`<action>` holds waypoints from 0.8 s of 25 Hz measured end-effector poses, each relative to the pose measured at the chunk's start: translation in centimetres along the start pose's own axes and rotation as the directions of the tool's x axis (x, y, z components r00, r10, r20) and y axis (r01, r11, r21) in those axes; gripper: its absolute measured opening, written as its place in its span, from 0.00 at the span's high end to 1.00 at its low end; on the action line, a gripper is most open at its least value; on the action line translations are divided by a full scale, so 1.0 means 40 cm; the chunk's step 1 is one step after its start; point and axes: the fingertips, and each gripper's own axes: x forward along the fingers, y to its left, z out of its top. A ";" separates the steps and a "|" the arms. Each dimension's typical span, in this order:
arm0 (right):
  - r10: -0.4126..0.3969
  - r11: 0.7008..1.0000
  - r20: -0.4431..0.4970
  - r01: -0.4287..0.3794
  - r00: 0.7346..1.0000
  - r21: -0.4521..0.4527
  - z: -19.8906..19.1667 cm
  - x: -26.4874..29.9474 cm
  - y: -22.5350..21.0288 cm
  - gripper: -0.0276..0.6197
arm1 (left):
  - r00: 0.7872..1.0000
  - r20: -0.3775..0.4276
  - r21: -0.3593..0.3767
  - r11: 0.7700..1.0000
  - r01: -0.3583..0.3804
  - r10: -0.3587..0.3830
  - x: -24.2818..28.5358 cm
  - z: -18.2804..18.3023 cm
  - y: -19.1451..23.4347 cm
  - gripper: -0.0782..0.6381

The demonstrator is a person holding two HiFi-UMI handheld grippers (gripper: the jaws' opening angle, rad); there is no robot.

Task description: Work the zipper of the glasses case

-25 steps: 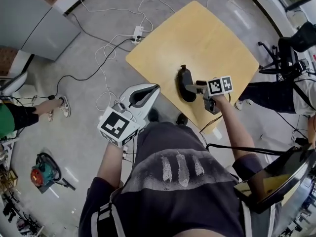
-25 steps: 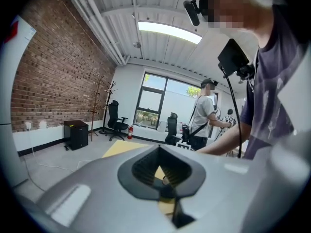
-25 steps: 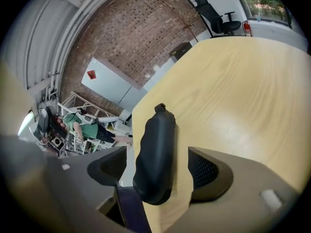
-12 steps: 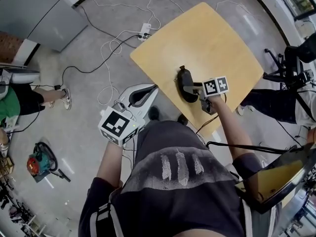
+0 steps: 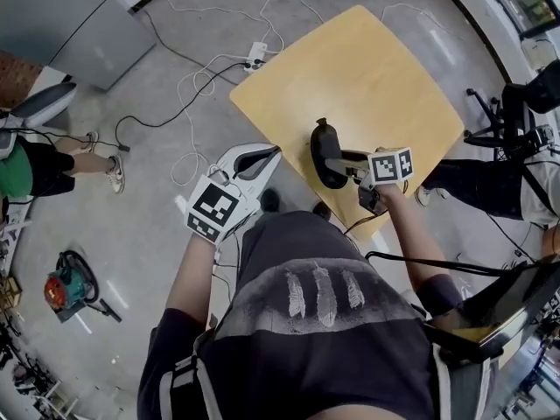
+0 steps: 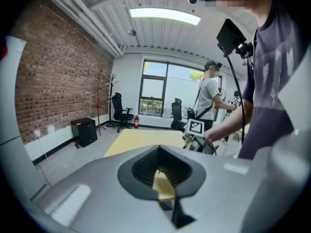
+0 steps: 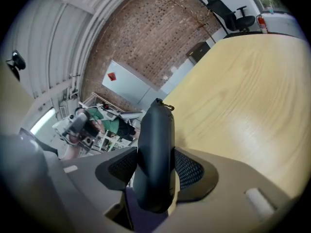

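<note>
One black glasses case (image 5: 325, 152) sits over the near part of the single wooden counter (image 5: 367, 68), gripped by the right tongs (image 5: 348, 159), whose jaws have just been closing on it. The left tongs (image 5: 252, 159), off the counter's edge, are clenched on nothing.

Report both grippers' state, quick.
Left gripper: shut, empty.
Right gripper: jaws have just been closing, now clamped on the glasses case.
</note>
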 end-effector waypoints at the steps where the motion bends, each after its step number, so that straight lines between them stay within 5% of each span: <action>1: 0.035 0.999 0.021 -0.035 0.999 -0.008 0.005 -0.013 0.030 0.58 | 1.000 -0.016 0.027 1.000 0.011 -0.011 0.008 -0.004 -0.006 0.89; 5: 0.162 0.986 0.077 -0.159 0.984 -0.045 0.030 -0.059 0.144 0.58 | 0.991 -0.117 0.158 0.984 0.084 -0.066 0.048 -0.042 -0.030 0.89; 8: 0.215 0.974 0.084 -0.208 0.973 -0.088 0.047 -0.084 0.204 0.59 | 0.971 -0.217 0.262 0.952 0.159 -0.103 0.077 -0.082 -0.048 0.69; 11: 0.230 0.967 0.080 -0.219 0.970 -0.128 0.050 -0.104 0.240 0.59 | 0.961 -0.257 0.332 0.924 0.190 -0.105 0.105 -0.101 -0.063 0.68; 20: 0.209 0.966 0.067 -0.195 0.976 -0.168 0.025 -0.101 0.273 0.60 | 0.960 -0.247 0.361 0.906 0.221 -0.135 0.116 -0.110 -0.099 0.75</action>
